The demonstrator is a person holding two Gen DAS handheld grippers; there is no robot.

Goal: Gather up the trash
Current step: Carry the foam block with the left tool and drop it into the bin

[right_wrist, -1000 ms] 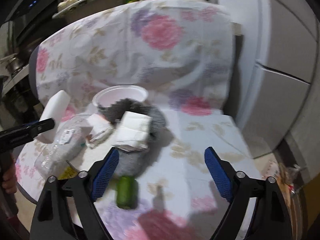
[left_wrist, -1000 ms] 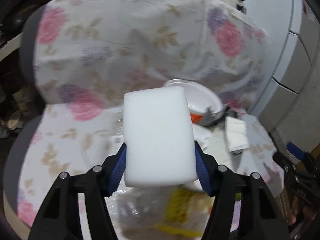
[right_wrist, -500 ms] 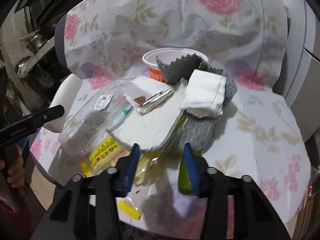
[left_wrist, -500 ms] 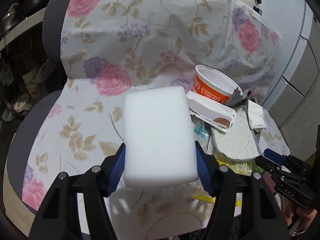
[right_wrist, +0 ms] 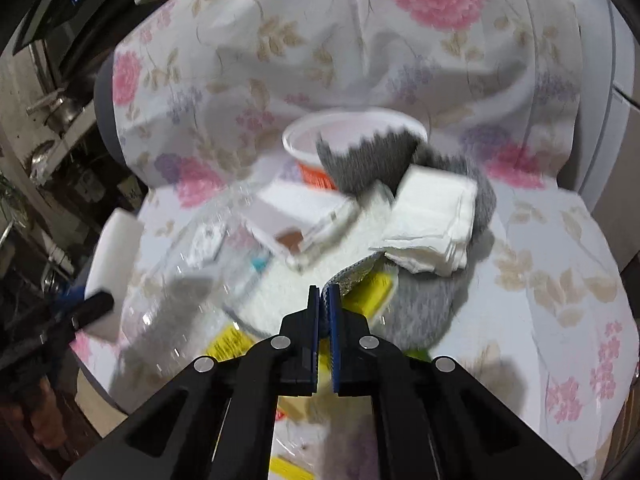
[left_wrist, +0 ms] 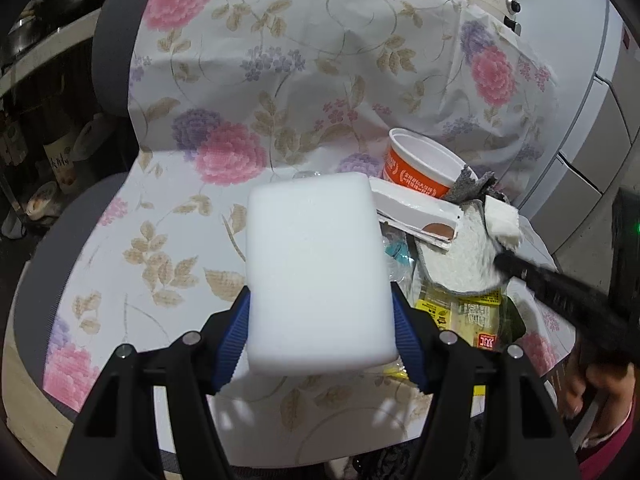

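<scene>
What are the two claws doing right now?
Left gripper: closed on the white foam block.
Right gripper: shut; whether it pinches the white cloth's edge cannot be told.
</scene>
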